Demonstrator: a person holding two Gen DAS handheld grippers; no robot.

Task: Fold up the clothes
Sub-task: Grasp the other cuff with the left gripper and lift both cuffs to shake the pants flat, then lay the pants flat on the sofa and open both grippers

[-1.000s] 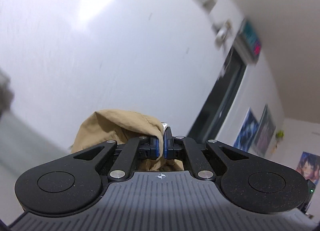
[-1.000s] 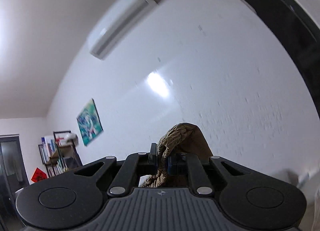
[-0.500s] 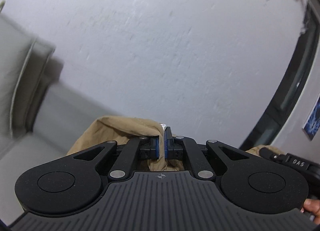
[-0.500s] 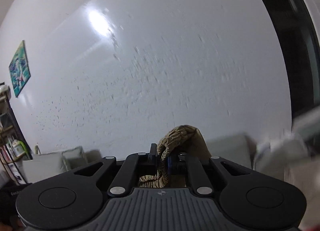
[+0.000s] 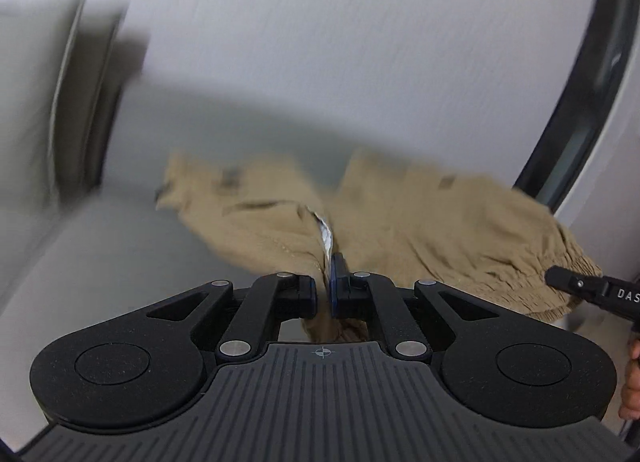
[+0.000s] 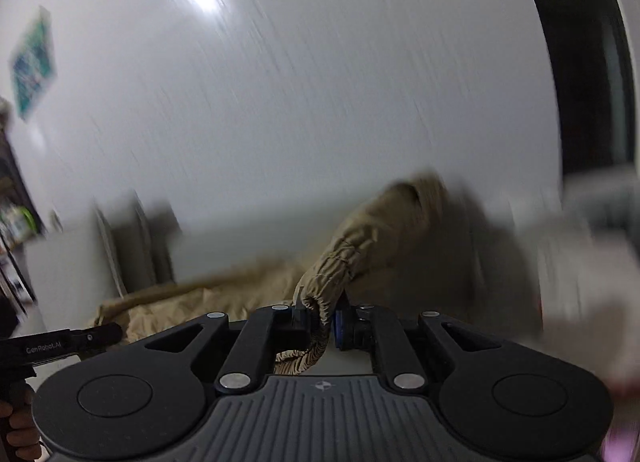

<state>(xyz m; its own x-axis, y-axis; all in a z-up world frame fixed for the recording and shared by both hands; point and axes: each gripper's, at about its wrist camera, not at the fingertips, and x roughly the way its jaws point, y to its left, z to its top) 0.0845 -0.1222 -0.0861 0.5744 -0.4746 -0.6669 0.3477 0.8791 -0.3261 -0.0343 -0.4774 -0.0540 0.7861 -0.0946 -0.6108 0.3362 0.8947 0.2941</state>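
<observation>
A grey sofa carried the things, its seat pale & blurred, w/ 1 upright cushion at the left end against the white wall. Tan shorts lay partly spread over the seat, 2 legs toward the backrest. In the right wrist view, blurred white cloth sat at the right end.

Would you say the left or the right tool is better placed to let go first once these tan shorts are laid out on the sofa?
Neither clearly. The left tool pinches a plain edge with tan shorts spread ahead on the sofa; the right tool clamps the gathered waistband, still raised. Left, marginally.
</observation>
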